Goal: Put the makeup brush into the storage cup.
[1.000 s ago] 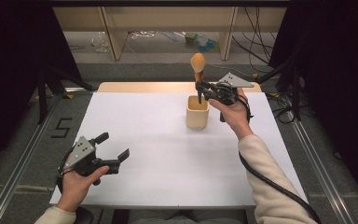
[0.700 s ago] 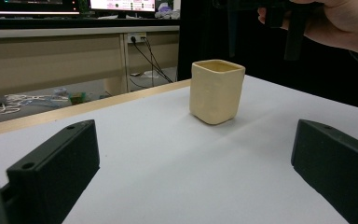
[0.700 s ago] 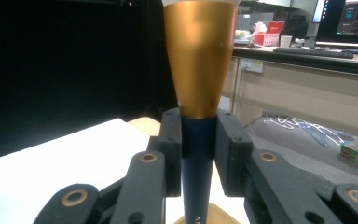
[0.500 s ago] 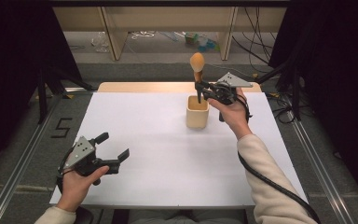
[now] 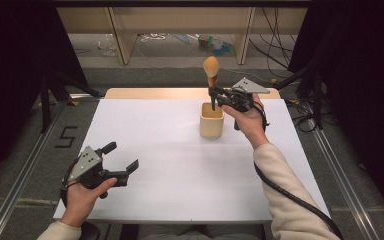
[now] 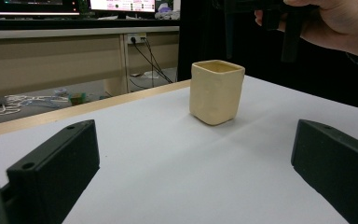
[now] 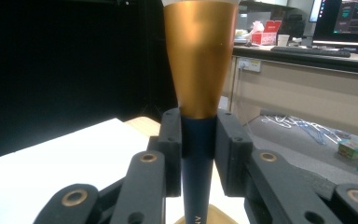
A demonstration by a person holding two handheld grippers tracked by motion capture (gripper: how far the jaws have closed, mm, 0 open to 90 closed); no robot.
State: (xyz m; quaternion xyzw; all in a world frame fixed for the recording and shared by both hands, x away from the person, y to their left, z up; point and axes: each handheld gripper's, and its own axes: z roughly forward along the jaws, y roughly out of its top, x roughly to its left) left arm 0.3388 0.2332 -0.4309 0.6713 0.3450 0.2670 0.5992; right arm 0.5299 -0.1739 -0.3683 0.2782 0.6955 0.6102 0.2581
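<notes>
Right gripper fingers: the pads [image 7: 172,140] were clamped on the dark handle of a brush [image 5: 211,75], one pad on each side, just below the gold ferrule.
Left gripper fingers: the pads [image 6: 56,163] stood wide apart with nothing between them, low over the table.
Table: a white sheet [image 5: 170,165] covered the top, with a wooden strip showing along the far edge.
Right hand: the hand [image 5: 247,120] held the right gripper [image 5: 213,94] at the far centre-right of the table, jaws pointing toward the person's left.
Left hand: the hand [image 5: 82,192] held the left gripper [image 5: 121,156] near the near-left corner, well apart from the cup.
Cup: a cream, square-sided cup [image 5: 212,120] stood upright on the sheet, directly below the right gripper's jaws; in the left gripper view it [image 6: 216,91] appeared ahead of the open jaws, beyond them.
Brush: it was held upright, round orange-tan head at the top and above the jaws, handle running down toward the cup's mouth; whether the tip reached inside the cup could not be told.
Brush handle: dark blue, narrow, in the right gripper view [image 7: 198,154] it passed straight down between the pads, with the cup's rim just visible beneath.
</notes>
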